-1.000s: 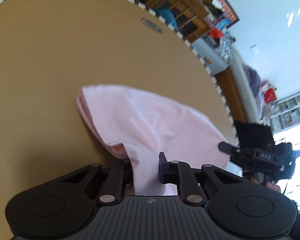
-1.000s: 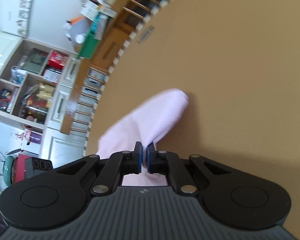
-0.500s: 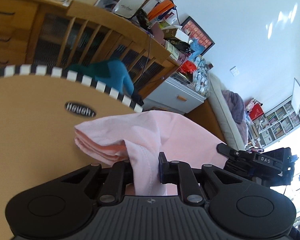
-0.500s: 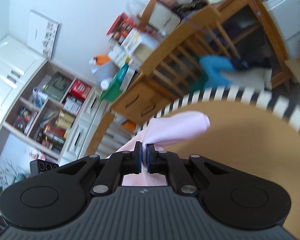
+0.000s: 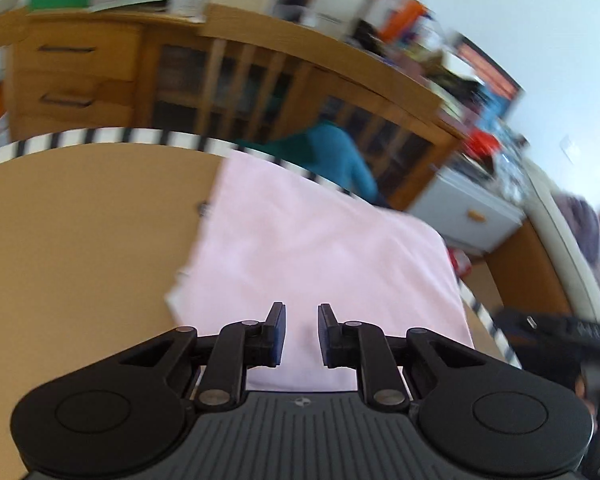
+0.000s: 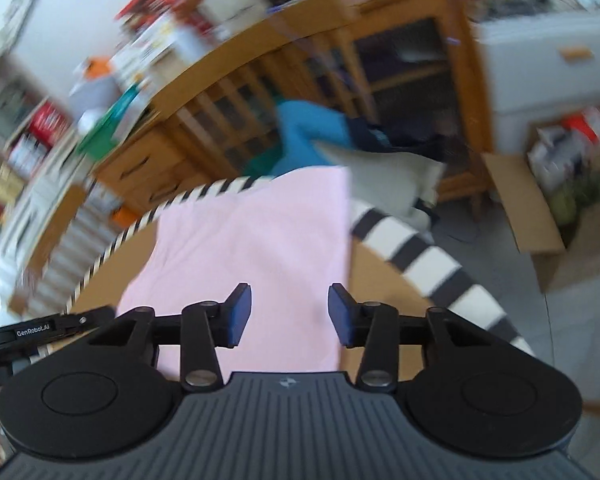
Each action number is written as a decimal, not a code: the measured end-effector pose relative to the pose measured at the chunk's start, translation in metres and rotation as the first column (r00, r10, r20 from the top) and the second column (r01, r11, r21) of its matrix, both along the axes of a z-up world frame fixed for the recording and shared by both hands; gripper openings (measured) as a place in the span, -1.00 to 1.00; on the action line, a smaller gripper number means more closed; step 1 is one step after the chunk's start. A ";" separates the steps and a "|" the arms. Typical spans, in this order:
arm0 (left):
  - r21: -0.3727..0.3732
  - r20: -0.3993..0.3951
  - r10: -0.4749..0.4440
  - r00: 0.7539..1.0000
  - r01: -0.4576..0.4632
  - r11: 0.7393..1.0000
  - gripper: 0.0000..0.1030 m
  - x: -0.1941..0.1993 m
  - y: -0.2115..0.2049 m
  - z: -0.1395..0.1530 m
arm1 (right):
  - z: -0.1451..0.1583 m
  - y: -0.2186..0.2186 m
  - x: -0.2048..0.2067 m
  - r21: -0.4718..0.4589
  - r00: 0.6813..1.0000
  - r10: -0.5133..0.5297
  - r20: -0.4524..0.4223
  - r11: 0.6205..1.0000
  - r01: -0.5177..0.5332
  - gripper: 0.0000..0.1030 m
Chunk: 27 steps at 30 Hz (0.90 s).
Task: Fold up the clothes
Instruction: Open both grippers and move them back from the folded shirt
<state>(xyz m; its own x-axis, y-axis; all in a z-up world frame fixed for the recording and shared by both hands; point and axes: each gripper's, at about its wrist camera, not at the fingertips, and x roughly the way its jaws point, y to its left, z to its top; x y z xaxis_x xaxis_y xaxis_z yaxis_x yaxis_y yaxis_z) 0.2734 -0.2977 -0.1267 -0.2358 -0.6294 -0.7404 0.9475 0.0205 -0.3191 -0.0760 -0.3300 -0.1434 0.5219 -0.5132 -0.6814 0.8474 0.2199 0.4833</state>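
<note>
A pale pink garment (image 5: 312,248) lies folded flat on the round tan table (image 5: 80,232), reaching its striped far edge; it also shows in the right wrist view (image 6: 260,248). My left gripper (image 5: 301,330) is open and empty, just above the garment's near edge. My right gripper (image 6: 288,312) is open wider and empty, over the garment's near part. The right gripper's body (image 5: 560,332) shows at the right of the left wrist view. Both views are motion-blurred.
The table has a black-and-white striped rim (image 6: 424,256). Behind it stands a wooden cabinet (image 5: 220,80) with clutter on top, a teal cloth (image 5: 336,152) and a white cloth (image 6: 384,176) near it. A cardboard box (image 6: 540,224) sits on the floor at right.
Both grippers were shut on the pink garment and carried it toward the far edge; now both have opened and the garment lies flat on the table.
</note>
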 end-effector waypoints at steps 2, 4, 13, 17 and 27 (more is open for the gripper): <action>0.073 0.049 0.002 0.999 -0.005 0.997 -0.67 -0.017 -0.012 -0.016 | -0.004 0.000 0.017 0.008 0.996 0.063 -0.069 0.998 -0.062 -0.36; 0.092 0.062 0.040 0.997 -0.046 0.995 -0.75 -0.018 -0.016 -0.026 | -0.012 0.001 0.027 0.035 0.989 0.091 -0.115 0.996 -0.087 -0.44; 0.052 0.129 0.060 0.990 -0.068 0.996 0.09 -0.034 0.015 0.015 | 0.029 0.054 0.034 -0.110 0.988 0.043 -0.151 0.992 -0.060 -0.18; 0.023 0.204 0.003 0.979 -0.008 1.000 0.66 -0.056 0.053 0.038 | 0.050 0.100 0.041 -0.201 0.986 0.025 -0.166 0.978 -0.059 0.18; 0.028 0.229 -0.010 0.973 0.003 1.000 0.99 -0.070 0.104 0.048 | 0.058 0.142 0.051 -0.176 0.987 -0.030 -0.158 0.984 0.001 0.34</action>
